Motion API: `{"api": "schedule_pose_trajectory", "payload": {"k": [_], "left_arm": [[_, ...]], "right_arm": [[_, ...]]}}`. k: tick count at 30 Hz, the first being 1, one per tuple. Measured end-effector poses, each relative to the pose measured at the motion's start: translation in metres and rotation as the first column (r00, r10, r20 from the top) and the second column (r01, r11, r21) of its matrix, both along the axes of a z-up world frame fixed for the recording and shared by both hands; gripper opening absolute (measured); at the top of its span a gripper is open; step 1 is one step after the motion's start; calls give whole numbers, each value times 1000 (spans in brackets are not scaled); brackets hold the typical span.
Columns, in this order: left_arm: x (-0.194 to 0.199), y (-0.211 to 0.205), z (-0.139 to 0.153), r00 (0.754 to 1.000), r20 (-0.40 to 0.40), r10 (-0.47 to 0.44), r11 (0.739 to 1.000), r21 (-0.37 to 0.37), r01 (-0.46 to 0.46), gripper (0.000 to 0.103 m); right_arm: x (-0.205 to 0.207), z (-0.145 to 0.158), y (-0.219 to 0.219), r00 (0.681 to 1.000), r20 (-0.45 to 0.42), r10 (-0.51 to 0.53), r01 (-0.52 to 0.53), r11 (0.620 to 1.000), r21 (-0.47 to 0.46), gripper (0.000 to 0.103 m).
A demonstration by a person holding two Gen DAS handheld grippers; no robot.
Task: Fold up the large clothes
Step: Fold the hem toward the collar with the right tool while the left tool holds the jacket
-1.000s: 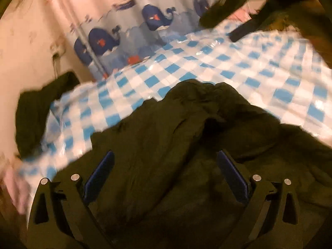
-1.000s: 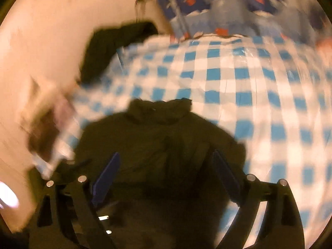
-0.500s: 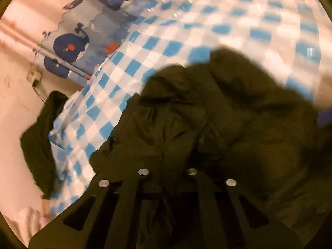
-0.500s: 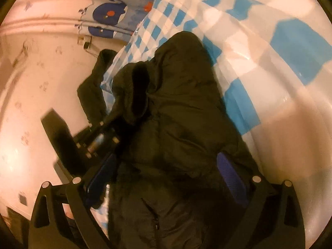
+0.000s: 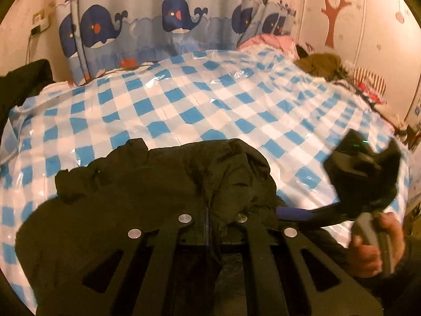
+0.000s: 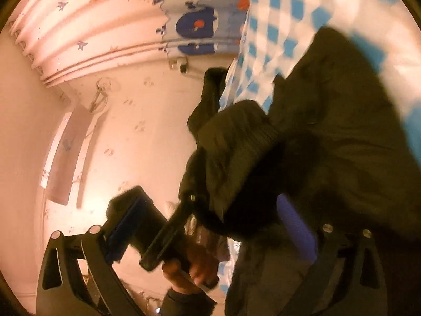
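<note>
A large dark jacket point(image 5: 147, 192) lies rumpled on the near part of a bed with a blue and white checked plastic cover point(image 5: 184, 100). My left gripper point(image 5: 211, 221) is shut on the jacket's front near the zip. My right gripper point(image 6: 210, 226) is open, its jaws wide apart, with jacket cloth point(image 6: 329, 137) lying between them. In the left wrist view the right gripper point(image 5: 297, 213) reaches in from the right, its blue pad at the jacket's edge. In the right wrist view the left gripper's body point(image 6: 168, 234) and the hand holding it show.
A whale-print curtain point(image 5: 168, 23) hangs behind the bed. Another dark garment point(image 5: 21, 84) lies at the bed's far left corner. A brown garment point(image 5: 321, 65) and pink bedding point(image 5: 271, 40) lie at the far right. A wall stands close on the left.
My left gripper stays shut on the jacket and has tilted up toward the curtain. My right gripper has swung left and rolled, now facing the wall and the left gripper.
</note>
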State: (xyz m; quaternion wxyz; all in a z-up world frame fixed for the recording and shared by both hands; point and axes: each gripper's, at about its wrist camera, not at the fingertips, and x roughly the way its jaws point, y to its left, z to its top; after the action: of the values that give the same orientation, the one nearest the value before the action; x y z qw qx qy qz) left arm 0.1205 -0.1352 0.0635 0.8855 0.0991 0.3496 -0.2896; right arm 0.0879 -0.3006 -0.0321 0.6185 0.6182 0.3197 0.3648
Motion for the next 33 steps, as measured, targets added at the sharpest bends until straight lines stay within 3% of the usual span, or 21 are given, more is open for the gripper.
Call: {"api": "schedule_pose_trajectory", "payload": {"k": [6, 9, 11, 12, 13, 15, 19, 20, 22, 23, 24, 26, 29, 31, 33], "left_arm": [[-4, 16, 8, 1000, -5, 6, 996, -88, -6, 3], [-11, 9, 4, 1000, 7, -22, 999, -32, 22, 3], [-19, 1, -3, 998, 64, -14, 996, 89, 8, 5], [-21, -2, -6, 995, 99, -2, 990, 140, -12, 13], [-23, -4, -9, 992, 123, 4, 982, 187, -27, 20], [-28, -5, -12, 985, 172, 27, 967, 245, -69, 60], [-41, -11, -17, 970, 243, 20, 943, 318, -100, 77], [-42, -15, -25, 959, 283, 21, 915, 381, -133, 81], [-40, -22, -40, 939, 343, 29, 847, 490, -205, 82], [-35, -21, -50, 920, 389, 54, 797, 539, -274, 82], [-32, -18, -51, 913, 402, 68, 783, 546, -299, 82], [-27, -2, -50, 903, 411, 129, 783, 517, -347, 82], [-22, 25, -46, 898, 395, 194, 790, 480, -382, 81], [-18, 37, -47, 906, 366, 212, 793, 478, -379, 64], [-10, 50, -48, 919, 315, 238, 799, 474, -370, 29]], "right_arm": [[29, -8, 30, 996, -28, 79, -75, 990, 118, 96], [32, 5, 29, 994, 78, 76, -84, 992, 98, 93], [29, 20, 23, 990, 128, 55, -53, 998, -15, 56], [29, 24, 19, 992, 113, 54, -46, 996, -71, 18], [29, 28, 13, 992, 114, 46, -35, 995, -91, 13], [30, 37, 3, 992, 120, 34, -15, 988, -151, 12], [36, 61, -3, 983, 172, 66, -30, 979, -203, 12], [37, 74, -1, 976, 203, 83, -38, 975, -218, 12], [38, 94, 5, 961, 253, 116, -49, 965, -257, 12], [36, 103, 6, 954, 271, 129, -50, 958, -281, 12], [34, 109, 9, 949, 280, 143, -46, 944, -325, 12], [36, 109, 6, 953, 262, 150, -37, 919, -392, 11], [44, 78, -12, 978, 170, 123, -35, 895, -445, 11], [44, 56, -26, 985, 134, 105, -33, 892, -452, 11], [40, 38, -31, 988, 116, 101, -39, 893, -448, 11]]}}
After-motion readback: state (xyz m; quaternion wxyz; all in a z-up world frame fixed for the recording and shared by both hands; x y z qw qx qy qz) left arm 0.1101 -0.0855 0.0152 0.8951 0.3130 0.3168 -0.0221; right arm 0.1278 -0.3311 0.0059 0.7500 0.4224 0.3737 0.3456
